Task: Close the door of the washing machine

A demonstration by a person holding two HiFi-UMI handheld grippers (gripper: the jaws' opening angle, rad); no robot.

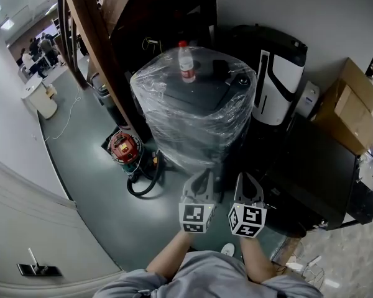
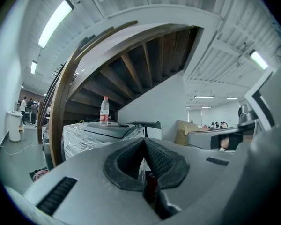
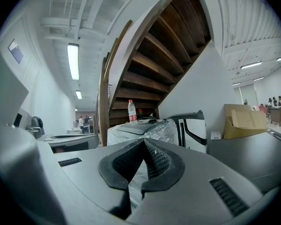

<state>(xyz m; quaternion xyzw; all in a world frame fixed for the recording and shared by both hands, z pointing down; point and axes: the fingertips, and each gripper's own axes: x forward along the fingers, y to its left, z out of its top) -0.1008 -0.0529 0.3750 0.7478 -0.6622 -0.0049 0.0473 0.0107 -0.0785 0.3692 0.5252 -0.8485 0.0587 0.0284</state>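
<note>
The washing machine point(image 1: 193, 113) is a dark top-loader wrapped in clear plastic film, standing in the middle of the head view under the stairs. Its dark lid point(image 1: 196, 92) lies flat under the film. A plastic water bottle point(image 1: 186, 62) with a red cap stands on top. My left gripper point(image 1: 204, 179) and right gripper point(image 1: 246, 181) are held side by side just in front of the machine, apart from it. Both are shut with nothing between the pads. The left gripper view shows the machine point(image 2: 96, 136) and bottle point(image 2: 104, 110) ahead. So does the right gripper view, with the machine point(image 3: 143, 129) and bottle point(image 3: 132, 110).
A white-and-black appliance point(image 1: 278, 73) stands right of the machine, beside cardboard boxes point(image 1: 351, 104) and a low black cabinet point(image 1: 320, 172). A red canister with a black hose point(image 1: 125, 149) lies on the floor at the left. A wooden staircase point(image 1: 93, 36) rises overhead. People stand far off point(image 1: 38, 47).
</note>
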